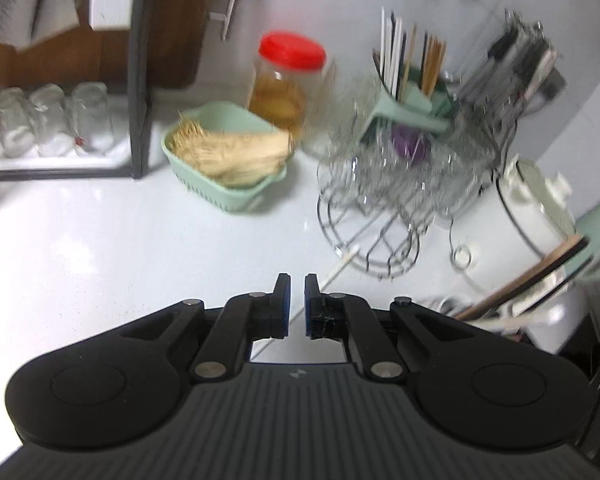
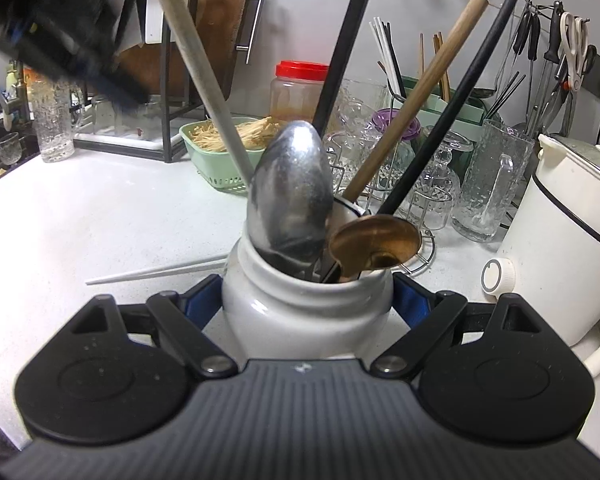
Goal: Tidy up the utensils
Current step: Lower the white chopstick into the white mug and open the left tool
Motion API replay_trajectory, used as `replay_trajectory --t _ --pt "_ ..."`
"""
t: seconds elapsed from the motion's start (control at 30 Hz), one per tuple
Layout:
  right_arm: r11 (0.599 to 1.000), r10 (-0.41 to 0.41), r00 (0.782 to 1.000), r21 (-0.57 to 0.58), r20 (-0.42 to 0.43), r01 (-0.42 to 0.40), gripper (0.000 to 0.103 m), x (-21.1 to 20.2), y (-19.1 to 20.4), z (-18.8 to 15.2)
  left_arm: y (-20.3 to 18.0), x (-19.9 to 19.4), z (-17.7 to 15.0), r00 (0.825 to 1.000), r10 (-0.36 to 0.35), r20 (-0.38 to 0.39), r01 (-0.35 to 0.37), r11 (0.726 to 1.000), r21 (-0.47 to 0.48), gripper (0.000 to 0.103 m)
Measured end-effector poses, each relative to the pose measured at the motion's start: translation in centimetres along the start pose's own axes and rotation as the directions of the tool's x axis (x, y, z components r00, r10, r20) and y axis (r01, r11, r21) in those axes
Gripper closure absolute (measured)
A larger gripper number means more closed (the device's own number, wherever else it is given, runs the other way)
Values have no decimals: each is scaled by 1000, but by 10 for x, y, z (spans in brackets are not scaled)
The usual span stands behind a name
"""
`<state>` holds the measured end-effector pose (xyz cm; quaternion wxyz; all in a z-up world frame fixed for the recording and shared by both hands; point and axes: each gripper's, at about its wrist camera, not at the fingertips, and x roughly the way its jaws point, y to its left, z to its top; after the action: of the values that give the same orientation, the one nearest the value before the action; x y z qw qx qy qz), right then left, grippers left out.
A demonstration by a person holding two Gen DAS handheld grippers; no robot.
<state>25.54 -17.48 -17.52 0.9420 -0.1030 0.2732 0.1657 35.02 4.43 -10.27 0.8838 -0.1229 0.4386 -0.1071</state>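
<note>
My right gripper is shut on a white ceramic utensil jar that stands on the white counter. The jar holds a large steel spoon, a brass ladle, a wooden handle, black handles and a white handle. White chopsticks lie on the counter left of the jar; they also show in the left wrist view. My left gripper hovers above the counter, nearly closed and empty. It shows blurred at the upper left of the right wrist view.
A green basket of noodles, a red-lidded jar, a wire rack of glassware, a green chopstick holder and a white cooker stand at the back. Knives and scissors hang on the wall.
</note>
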Motion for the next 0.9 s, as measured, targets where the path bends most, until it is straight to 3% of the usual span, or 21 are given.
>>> replay_trajectory --t 0.2,0.37,0.53,0.7,0.9 --pt "1000 -25 1000 12 -10 25 12 0 3 1 12 48 5 989 -78 -128 97 985 145 76" --pt "998 -50 998 25 -25 50 12 1 6 4 7 88 16 967 -130 -218 186 948 257 74" --pt "997 -62 997 35 -55 64 12 2 6 8 -7 127 27 944 -166 -286 253 918 304 72" --pt "997 -65 996 32 -65 67 12 4 7 9 -22 163 34 930 -158 -331 280 890 361 72" --pt "996 -80 993 36 -81 83 11 6 9 11 -41 190 37 929 -111 -354 271 854 444 72"
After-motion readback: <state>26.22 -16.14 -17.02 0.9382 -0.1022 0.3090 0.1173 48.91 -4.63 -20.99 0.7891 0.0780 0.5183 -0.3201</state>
